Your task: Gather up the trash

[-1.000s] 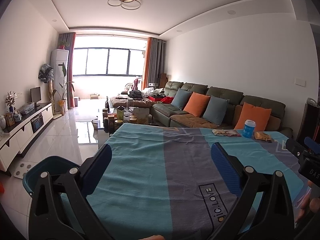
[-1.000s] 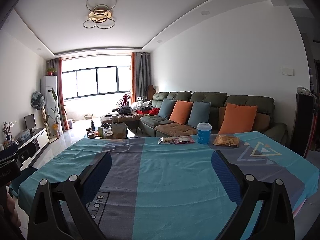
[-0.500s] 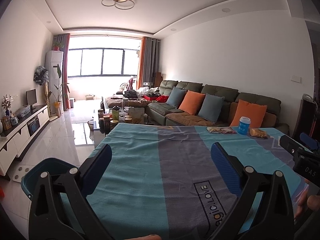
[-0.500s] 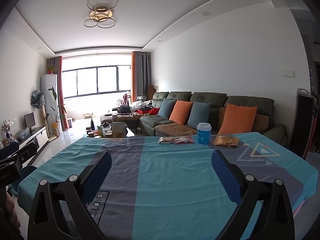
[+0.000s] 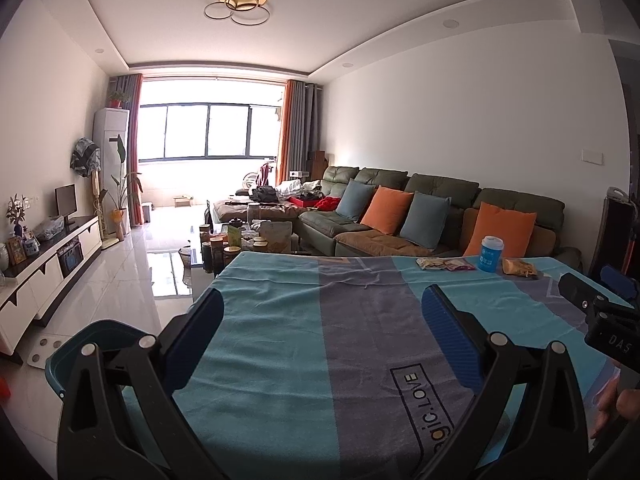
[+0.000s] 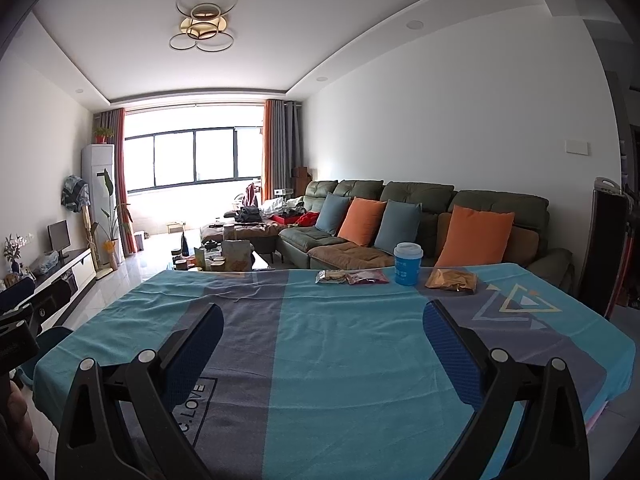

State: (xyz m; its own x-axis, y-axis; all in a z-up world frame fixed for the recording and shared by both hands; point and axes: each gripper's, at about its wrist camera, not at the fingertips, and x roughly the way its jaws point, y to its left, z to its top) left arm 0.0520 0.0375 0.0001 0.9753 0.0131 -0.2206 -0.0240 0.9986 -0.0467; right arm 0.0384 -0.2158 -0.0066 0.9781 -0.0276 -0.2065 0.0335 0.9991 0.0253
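On the far side of the table covered by a teal and grey cloth point(image 6: 340, 340) lies the trash: a pale snack wrapper point(image 6: 331, 276), a dark red wrapper point(image 6: 366, 278), a blue paper cup with a white lid point(image 6: 407, 263) and a crumpled tan bag point(image 6: 452, 281). The left wrist view shows the same wrappers point(image 5: 444, 265), cup point(image 5: 490, 254) and bag point(image 5: 519, 268) at far right. My left gripper point(image 5: 324, 322) and right gripper point(image 6: 323, 324) both hover open over the near cloth, holding nothing.
A teal bin point(image 5: 96, 340) sits on the floor off the table's left edge. Beyond the table are a green sofa with orange and blue cushions point(image 6: 400, 220), a cluttered coffee table point(image 5: 240, 240) and a white TV cabinet point(image 5: 44, 264) on the left wall.
The left wrist view has tilted up and swung slightly, so the table edge and trash sit lower and further left in it. The right gripper has barely moved. Both stay open.
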